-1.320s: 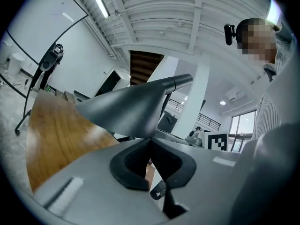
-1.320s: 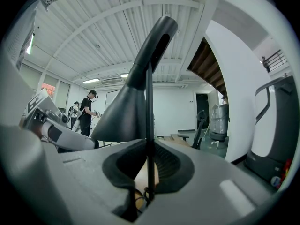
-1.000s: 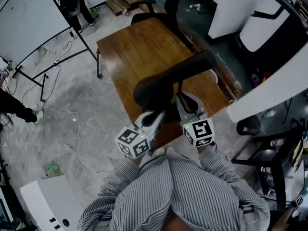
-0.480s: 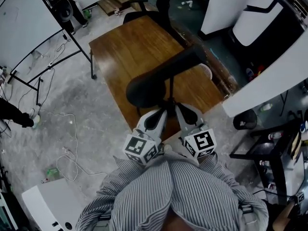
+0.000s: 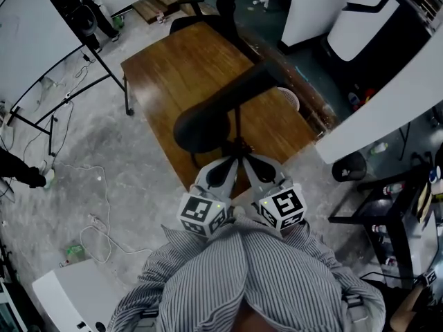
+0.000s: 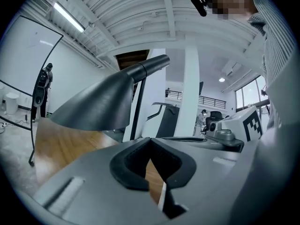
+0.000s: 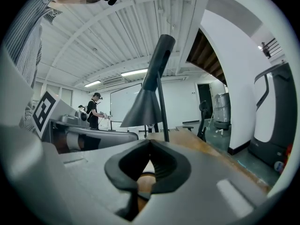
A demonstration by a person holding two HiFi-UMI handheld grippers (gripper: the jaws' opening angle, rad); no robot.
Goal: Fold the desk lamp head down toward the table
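Both of my grippers sit side by side at the near edge of the table [image 5: 173, 68]. My left gripper [image 5: 229, 163] has its jaws closed together with nothing in them. My right gripper [image 5: 249, 163] is the same, closed and empty. Just ahead of the tips, the lamp's stem [image 5: 237, 122] rises upright. I cannot tell whether the tips touch it. The lamp head [image 5: 201, 126] sits high on the stem, clear of the tabletop, shade mouth facing down, up and left of my left gripper. It is not yet folded down. A chair [image 5: 208, 19] stands at the table's far side, and a whiteboard [image 5: 31, 40] at far left.
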